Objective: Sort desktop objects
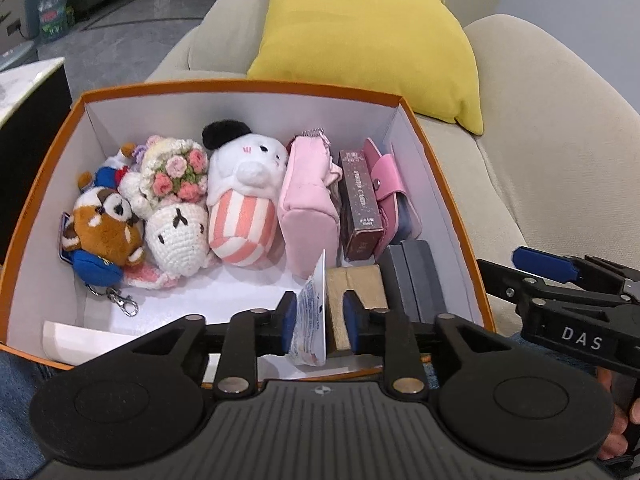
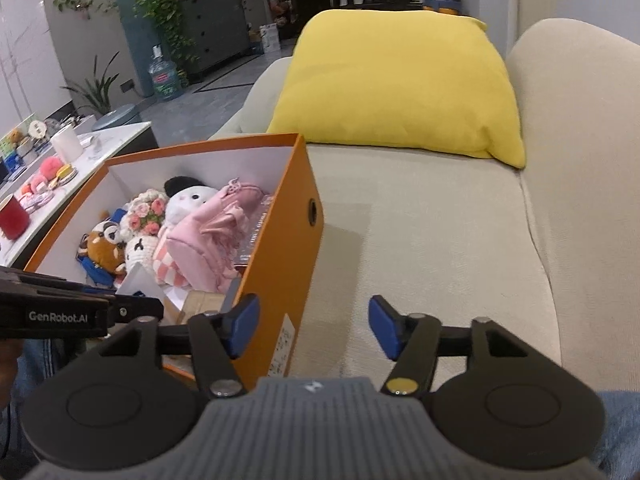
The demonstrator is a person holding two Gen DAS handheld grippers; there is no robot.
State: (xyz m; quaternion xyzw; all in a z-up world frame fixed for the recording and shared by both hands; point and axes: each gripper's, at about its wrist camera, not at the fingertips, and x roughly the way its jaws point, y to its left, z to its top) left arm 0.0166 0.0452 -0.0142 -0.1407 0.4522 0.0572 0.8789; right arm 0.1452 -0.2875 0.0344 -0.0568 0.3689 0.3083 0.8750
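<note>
An orange box [image 1: 452, 184] with white inner walls sits on a beige sofa. It holds plush toys [image 1: 176, 236], a pink pouch [image 1: 308, 208], a dark red carton [image 1: 360, 204], a pink case [image 1: 388, 184] and a grey case [image 1: 416, 280]. My left gripper [image 1: 318, 322] is over the box's near edge, its pads around a white printed packet [image 1: 310, 320] and a tan block [image 1: 352, 292]. My right gripper [image 2: 314, 330] is open and empty over the sofa seat, beside the box's right wall [image 2: 296, 256]. It also shows at the right in the left wrist view [image 1: 560, 276].
A yellow cushion [image 2: 400, 88] leans on the sofa back [image 2: 580, 140] behind the box. A white table [image 2: 60, 176] at the left carries a red mug [image 2: 12, 216], a paper roll and small items. A water jug [image 2: 162, 76] stands on the floor beyond.
</note>
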